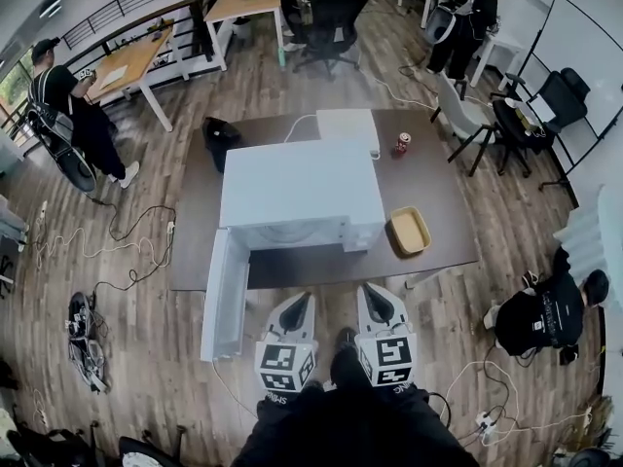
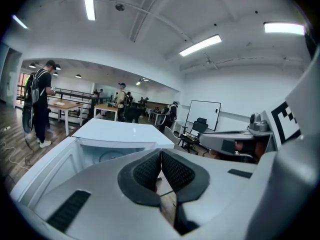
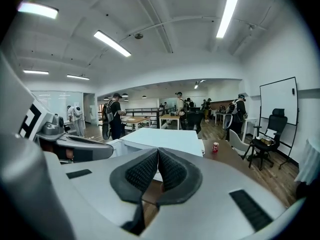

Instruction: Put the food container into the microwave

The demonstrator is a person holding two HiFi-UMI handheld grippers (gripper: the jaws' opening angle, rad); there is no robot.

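A dark table [image 1: 448, 232] stands on a wood office floor [image 1: 165, 358]. The food container [image 1: 410, 231] sits on it, right of the open microwave [image 1: 302, 197]. The left gripper [image 2: 161, 151] and right gripper [image 3: 158, 150] are squeezed shut, empty.

A red can [image 1: 401, 144] stands upright on the dark worktop [image 1: 443, 227] toward 1 o'clock, near a white box [image 1: 348, 128] at 12. Cables [image 1: 107, 251] sprawl over the wooden floor [image 1: 165, 358] at 9 o'clock. A whiteboard [image 1: 584, 47] stands at 2.
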